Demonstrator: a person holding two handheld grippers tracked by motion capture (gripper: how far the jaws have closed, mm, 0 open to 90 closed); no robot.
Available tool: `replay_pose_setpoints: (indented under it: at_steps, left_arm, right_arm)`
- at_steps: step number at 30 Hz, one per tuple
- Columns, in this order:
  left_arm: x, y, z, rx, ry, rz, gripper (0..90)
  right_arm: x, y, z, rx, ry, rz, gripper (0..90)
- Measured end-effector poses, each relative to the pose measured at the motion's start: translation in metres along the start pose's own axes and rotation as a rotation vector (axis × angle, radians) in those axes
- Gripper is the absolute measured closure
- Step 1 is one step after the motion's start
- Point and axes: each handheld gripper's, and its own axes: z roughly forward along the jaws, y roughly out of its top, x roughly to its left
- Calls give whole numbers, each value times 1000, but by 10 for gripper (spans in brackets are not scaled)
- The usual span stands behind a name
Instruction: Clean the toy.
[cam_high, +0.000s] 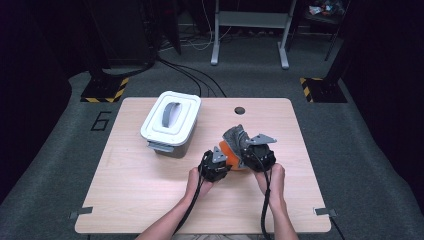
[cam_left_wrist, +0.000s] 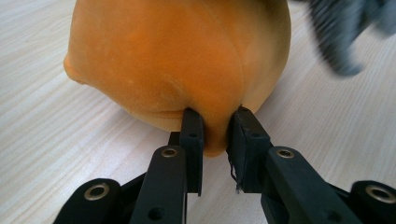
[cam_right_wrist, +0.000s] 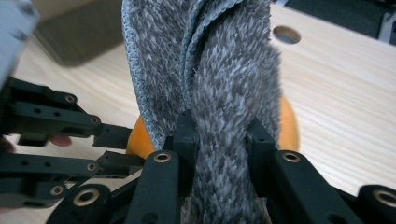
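Your two tongs hold soft things on the table (cam_high: 150, 200).
Your left tongs (cam_left_wrist: 215, 130) pinch a fold of the orange ball (cam_left_wrist: 177, 56). Your right tongs (cam_right_wrist: 223, 135) squeeze the grey cloth (cam_right_wrist: 224, 84), just behind the ball. The white box (cam_high: 170, 120) sits to the ball's left.

From above, the orange ball (cam_high: 231, 156) is mostly hidden behind the 2 grippers and the grey cloth (cam_high: 236, 136) draped over it. In the left gripper view its top runs off the upper edge, and the cloth at upper right (cam_left_wrist: 343, 32) is blurred and cropped. In the right gripper view the cloth (cam_right_wrist: 224, 88) covers most of the ball (cam_right_wrist: 287, 126); the dark shape at upper left (cam_right_wrist: 70, 42) is too blurred to name. The person's forearms leave the bottom edge.
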Motion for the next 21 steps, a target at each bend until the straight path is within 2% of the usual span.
replay_pose_setpoints:
  at_steps: [2, 4, 6, 7, 12, 21]
  left_arm:
    - [-1, 0, 0, -3, 0, -3, 758]
    - [0, 0, 0, 0, -1, -2, 759]
    - [0, -1, 0, -3, -5, -3, 759]
    - [0, 0, 0, -3, -3, -2, 759]
    - [-1, -1, 1, -10, -5, -6, 760]
    - [0, -1, 1, -4, -6, -2, 759]
  right_arm:
    - [4, -1, 9, 34, -29, -16, 716]
    - [4, -4, 15, 41, -39, -17, 717]
    - [2, -4, 14, 35, -35, -11, 717]
    - [1, -5, 14, 31, -40, -21, 717]
    - [-7, -7, 12, 34, -63, 0, 717]
    - [-37, -20, 16, 45, -81, 101, 716]
